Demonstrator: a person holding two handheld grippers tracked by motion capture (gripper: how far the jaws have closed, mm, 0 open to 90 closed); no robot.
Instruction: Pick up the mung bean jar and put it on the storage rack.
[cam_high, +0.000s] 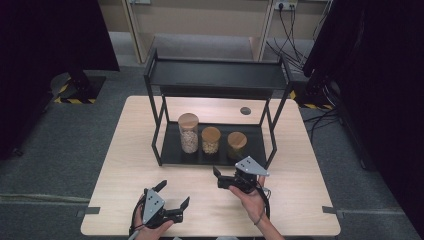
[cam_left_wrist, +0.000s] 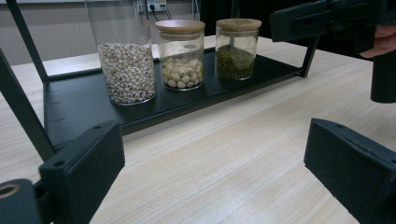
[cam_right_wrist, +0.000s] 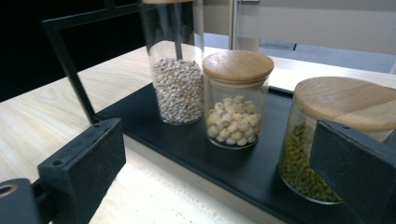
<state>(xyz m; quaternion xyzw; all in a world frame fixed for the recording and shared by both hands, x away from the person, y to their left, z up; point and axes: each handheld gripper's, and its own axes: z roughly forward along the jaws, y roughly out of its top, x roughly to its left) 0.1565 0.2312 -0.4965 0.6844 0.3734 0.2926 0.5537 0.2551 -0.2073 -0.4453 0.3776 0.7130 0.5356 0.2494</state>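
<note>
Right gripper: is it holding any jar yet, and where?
No. The right gripper is open and empty, in front of the green-bean jar without touching it. The left gripper is open and empty too.

The left gripper (cam_left_wrist: 212, 172) has its two black jaws wide apart above the pale wooden surface (cam_left_wrist: 224, 154), with nothing between them. Beyond stands a black rack (cam_left_wrist: 84, 102) holding three glass jars with wooden lids: a tall jar of pale grains (cam_left_wrist: 127, 70), a middle jar of white seeds (cam_left_wrist: 181, 56) and a jar of green beans (cam_left_wrist: 236, 49). The right gripper (cam_left_wrist: 345, 28) is at the upper right.
</note>
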